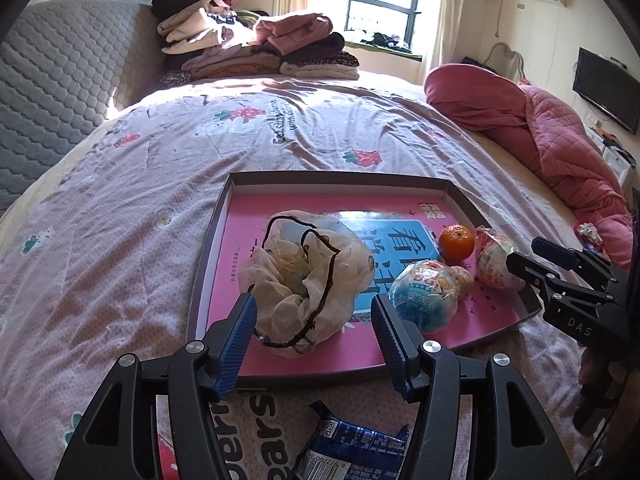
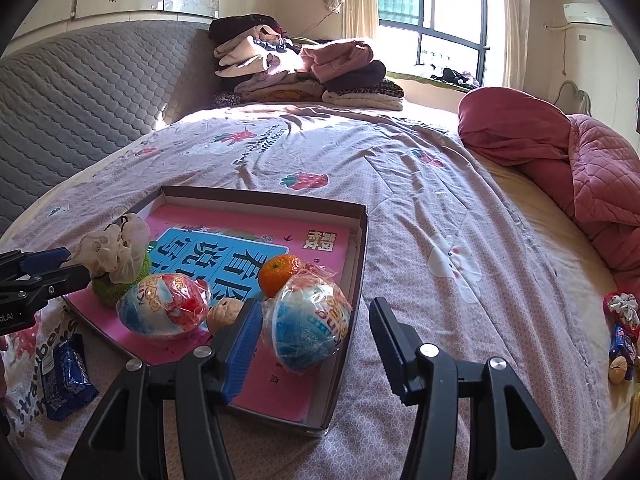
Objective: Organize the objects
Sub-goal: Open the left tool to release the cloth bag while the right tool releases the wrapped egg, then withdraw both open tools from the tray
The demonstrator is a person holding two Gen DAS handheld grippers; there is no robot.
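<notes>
A shallow cardboard box lid (image 1: 212, 240) (image 2: 356, 280) with a pink printed bottom lies on the bed. In it are a drawstring pouch (image 1: 308, 276) (image 2: 116, 252), a tangerine (image 1: 456, 242) (image 2: 280, 274), two wrapped toy eggs (image 1: 424, 292) (image 1: 496, 260) (image 2: 166, 310) (image 2: 308, 326) and a walnut (image 2: 224, 314). My left gripper (image 1: 314, 336) is open, its jaws on either side of the pouch, near the lid's front edge. My right gripper (image 2: 316, 344) is open around the right egg and the lid's right wall. It also shows in the left wrist view (image 1: 532, 260).
A blue snack packet (image 1: 352, 448) (image 2: 64, 372) lies on the bedspread in front of the lid. More small wrapped items (image 2: 622, 332) lie at the right bed edge. A red quilt (image 2: 560, 152) and folded clothes (image 2: 304, 72) lie farther back.
</notes>
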